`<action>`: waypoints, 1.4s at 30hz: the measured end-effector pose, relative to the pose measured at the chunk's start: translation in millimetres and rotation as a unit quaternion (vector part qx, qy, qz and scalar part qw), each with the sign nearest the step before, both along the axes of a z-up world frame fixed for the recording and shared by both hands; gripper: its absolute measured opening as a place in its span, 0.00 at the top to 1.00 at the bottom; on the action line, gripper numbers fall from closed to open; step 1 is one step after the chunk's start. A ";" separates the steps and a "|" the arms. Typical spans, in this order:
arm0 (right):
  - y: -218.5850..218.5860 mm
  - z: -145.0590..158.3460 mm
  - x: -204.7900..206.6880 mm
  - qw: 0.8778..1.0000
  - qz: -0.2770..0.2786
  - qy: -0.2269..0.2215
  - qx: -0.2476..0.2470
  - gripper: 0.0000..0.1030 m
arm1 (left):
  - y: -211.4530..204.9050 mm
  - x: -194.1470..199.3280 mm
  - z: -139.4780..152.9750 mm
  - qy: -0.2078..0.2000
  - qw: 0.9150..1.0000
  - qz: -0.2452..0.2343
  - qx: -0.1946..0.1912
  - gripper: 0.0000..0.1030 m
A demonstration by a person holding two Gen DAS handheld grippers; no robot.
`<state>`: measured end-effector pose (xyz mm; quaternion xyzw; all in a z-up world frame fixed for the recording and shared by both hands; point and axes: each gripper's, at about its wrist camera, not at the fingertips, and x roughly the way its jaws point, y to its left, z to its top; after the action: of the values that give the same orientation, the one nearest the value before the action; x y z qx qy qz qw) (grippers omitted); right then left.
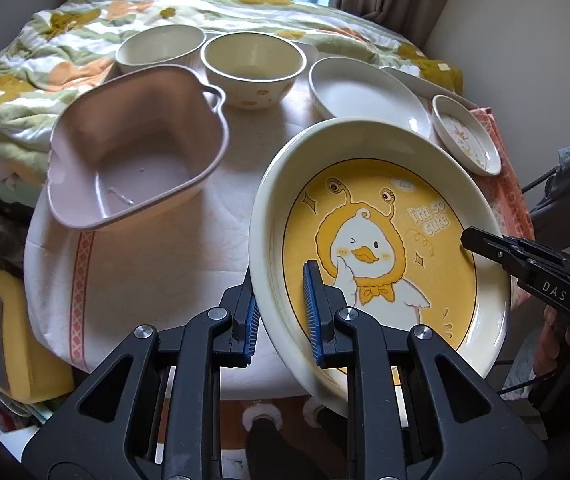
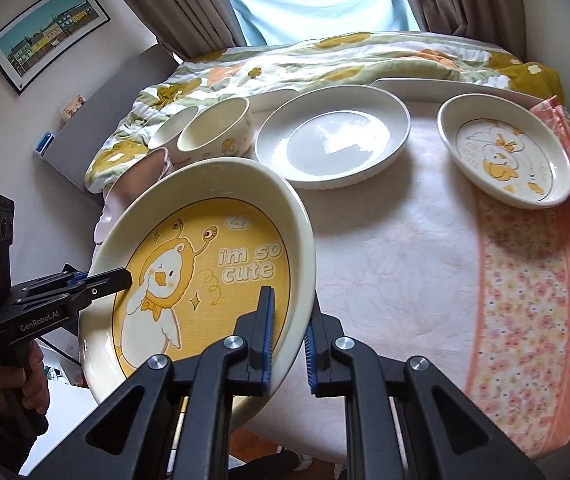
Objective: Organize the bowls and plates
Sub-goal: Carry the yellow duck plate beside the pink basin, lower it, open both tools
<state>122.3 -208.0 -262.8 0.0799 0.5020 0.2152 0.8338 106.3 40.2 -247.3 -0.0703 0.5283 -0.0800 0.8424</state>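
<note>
Blue-padded fingers (image 1: 312, 312) of the left gripper (image 1: 281, 312) pinched the left rim of the large duck plate (image 1: 385, 240), one finger inside the dish and one beneath it. Opposite, the right gripper (image 2: 289, 328) clamped the plate's right rim in the same manner, so the plate was carried tilted between both tools, above the near edge of the cloth-covered table (image 2: 397, 264). Behind it stood a pink square basin (image 1: 137, 148), two cream bowls (image 1: 253, 68) side by side, a plain white plate (image 2: 333, 144) and a small duck saucer (image 2: 505, 156) resting partly on a floral orange cloth (image 2: 533, 280). A hand (image 2: 17, 376) gripped the left tool's handle.
</note>
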 end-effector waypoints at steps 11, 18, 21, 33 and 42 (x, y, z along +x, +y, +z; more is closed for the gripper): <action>31.2 -43.5 16.8 1.000 -0.017 0.009 -0.011 0.88 | 22.3 20.9 -46.2 -0.001 1.000 -0.022 -0.005 0.84; 34.4 -52.5 16.0 1.000 -0.020 0.003 -0.023 0.88 | 26.2 22.4 -56.6 0.001 1.000 -0.014 -0.012 0.84; 34.3 -53.3 15.2 0.999 -0.024 0.003 -0.023 0.88 | 26.8 22.3 -57.5 -0.002 1.000 -0.009 -0.017 0.84; 33.1 -54.9 16.3 0.999 -0.038 0.010 -0.012 0.88 | 20.7 20.7 -56.2 -0.008 1.000 -0.015 0.026 0.62; 27.3 -48.2 8.2 0.998 -0.053 0.000 -0.020 0.00 | 23.8 10.5 -48.4 -0.006 0.999 -0.012 0.038 0.09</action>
<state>130.5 -180.7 -311.1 0.0898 0.5013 0.1601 0.8456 116.8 64.0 -295.7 -0.0309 0.5270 -0.0705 0.8464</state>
